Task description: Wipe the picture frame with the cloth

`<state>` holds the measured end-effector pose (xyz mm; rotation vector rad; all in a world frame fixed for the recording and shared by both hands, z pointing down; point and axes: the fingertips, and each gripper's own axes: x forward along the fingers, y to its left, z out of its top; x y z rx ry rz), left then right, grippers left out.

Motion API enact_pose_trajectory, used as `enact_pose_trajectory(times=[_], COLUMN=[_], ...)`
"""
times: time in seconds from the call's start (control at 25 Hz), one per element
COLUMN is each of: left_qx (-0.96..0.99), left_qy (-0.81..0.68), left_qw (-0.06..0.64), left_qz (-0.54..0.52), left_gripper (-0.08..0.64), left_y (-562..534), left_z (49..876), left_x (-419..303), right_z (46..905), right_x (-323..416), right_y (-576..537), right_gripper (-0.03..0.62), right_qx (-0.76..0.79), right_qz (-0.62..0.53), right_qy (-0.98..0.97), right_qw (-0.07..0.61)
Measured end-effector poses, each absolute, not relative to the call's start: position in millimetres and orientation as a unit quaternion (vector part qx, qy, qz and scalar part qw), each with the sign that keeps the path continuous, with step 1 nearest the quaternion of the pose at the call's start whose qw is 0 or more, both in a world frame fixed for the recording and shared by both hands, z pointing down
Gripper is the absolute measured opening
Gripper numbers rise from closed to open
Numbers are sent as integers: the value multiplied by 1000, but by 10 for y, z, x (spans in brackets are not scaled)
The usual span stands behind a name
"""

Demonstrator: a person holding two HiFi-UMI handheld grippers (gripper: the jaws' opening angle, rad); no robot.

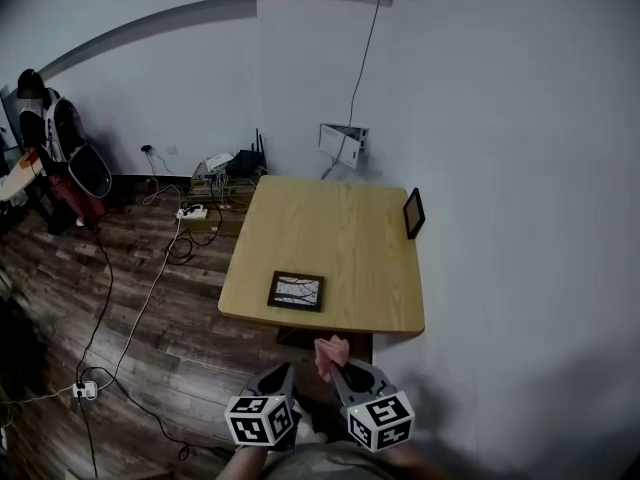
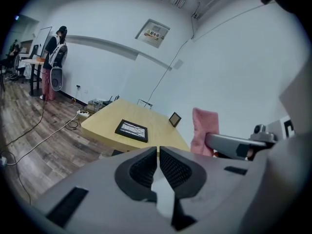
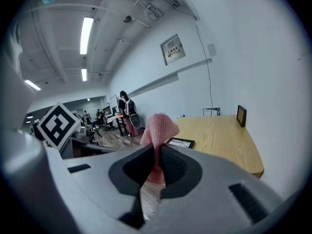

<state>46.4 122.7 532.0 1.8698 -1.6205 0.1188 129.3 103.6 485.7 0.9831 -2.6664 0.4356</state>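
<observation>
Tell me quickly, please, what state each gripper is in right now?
Left gripper: closed, nothing between its jaws.
Right gripper: closed on the cloth.

Matt light-wood table (image 1: 345, 230), waffle-textured pink cloth (image 1: 331, 354), dark wood-plank floor (image 1: 130, 308).

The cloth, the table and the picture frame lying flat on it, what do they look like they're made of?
Cloth: pink textile, probably microfibre or waffle knit; a fine grid texture shows and it drapes softly.
Table: light wood or wood-look laminate, matte; parallel grain lines run along the top.
Picture frame: dark, matte moulding, wood or plastic, cannot tell.
</observation>
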Motion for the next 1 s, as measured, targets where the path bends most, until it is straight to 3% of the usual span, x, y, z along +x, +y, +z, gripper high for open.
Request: enact_pose_trajectory(times=[1.0], left_qx=[707], left_qy=[-628], left_qw=[322], left_qz=[42], left_gripper=[15], left_y=[1314], left_z=[5183], left_x=[679], right_z=[4764], right_x=[1565], right_y=[1095], right_gripper=[21], right_qx=[351], right_qz=[146], right_qy=[-918], right_qw=[114])
